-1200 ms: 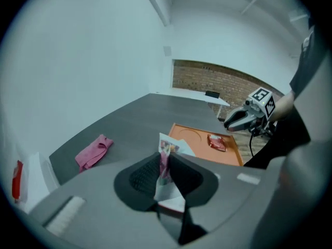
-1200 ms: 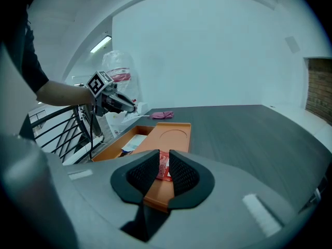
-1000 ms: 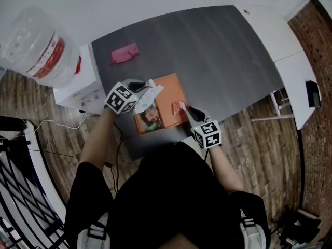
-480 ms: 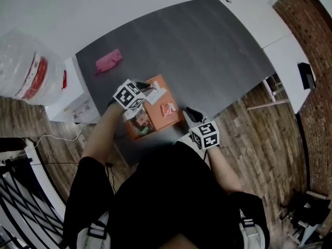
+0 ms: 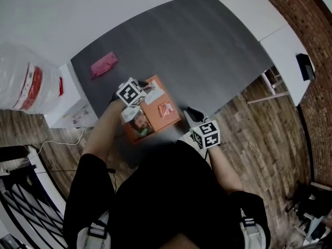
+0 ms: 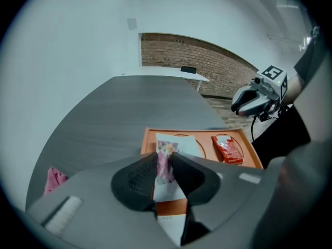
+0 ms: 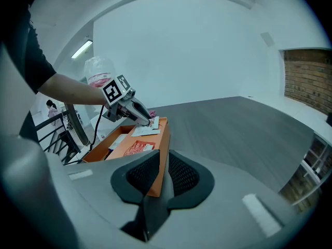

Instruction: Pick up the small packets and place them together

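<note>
An orange tray (image 5: 175,119) sits near the front edge of the grey table (image 5: 207,45). In it lie a red packet (image 5: 166,109) and a packet with a colour picture (image 5: 139,122). My left gripper (image 5: 151,88) is at the tray's far end with a white packet (image 6: 181,145) between its pads. The packet's free end rests on the tray (image 6: 147,139). These jaws have just been opening a little, and the pads still touch the packet. My right gripper (image 7: 162,165) is shut on the tray's near right wall (image 7: 161,139). The red packet (image 7: 137,148) lies just past it.
A pink pouch (image 5: 104,65) lies at the table's far left. A clear water jug (image 5: 28,82) and a white box (image 5: 72,110) stand left of the table. A white desk (image 5: 282,32) is at the right. Wooden floor surrounds the table.
My left gripper has come down and inward, bringing the white packet from above the tray's far corner onto the tray. The right gripper stays at the tray's wall.
</note>
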The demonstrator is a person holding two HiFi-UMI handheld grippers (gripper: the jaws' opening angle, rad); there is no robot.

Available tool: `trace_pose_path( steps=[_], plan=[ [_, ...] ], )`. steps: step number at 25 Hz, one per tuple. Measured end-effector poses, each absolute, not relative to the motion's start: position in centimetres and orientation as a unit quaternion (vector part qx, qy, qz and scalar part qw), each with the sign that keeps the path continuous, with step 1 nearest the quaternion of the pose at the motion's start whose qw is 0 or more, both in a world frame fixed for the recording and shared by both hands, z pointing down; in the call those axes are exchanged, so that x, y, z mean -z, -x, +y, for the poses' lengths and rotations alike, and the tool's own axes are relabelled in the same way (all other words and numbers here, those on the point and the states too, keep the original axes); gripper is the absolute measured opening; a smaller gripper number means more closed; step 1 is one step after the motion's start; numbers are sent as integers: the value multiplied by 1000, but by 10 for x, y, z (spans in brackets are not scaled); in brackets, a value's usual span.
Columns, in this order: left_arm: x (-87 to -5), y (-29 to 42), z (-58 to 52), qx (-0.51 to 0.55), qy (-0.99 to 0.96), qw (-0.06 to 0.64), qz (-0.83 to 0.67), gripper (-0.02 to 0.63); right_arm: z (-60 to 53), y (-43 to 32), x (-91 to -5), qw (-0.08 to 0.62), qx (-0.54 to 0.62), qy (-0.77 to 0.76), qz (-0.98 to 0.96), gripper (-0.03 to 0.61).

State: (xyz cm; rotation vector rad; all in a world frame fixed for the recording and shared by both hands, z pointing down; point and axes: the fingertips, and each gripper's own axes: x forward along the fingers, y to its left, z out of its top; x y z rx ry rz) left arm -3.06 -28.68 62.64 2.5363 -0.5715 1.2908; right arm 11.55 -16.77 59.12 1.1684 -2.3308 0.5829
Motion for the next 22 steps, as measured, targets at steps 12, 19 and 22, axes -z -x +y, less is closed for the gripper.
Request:
trace_pose_path(
  steps=[12,19,22],
  plan=[
    [-619,22,-289,-433,-875,81,-201,206,-178,-113,-582,225,-205,-420,-855,58],
    [-594,31,-294,-361,-889,119,-255,206,-186,-99,-575,224,-192,-400,-867,58],
    [-581,38,-291,-338,-892,123,-274,202,-190,-90,-570,225,-183,-387,-875,57]
  ],
)
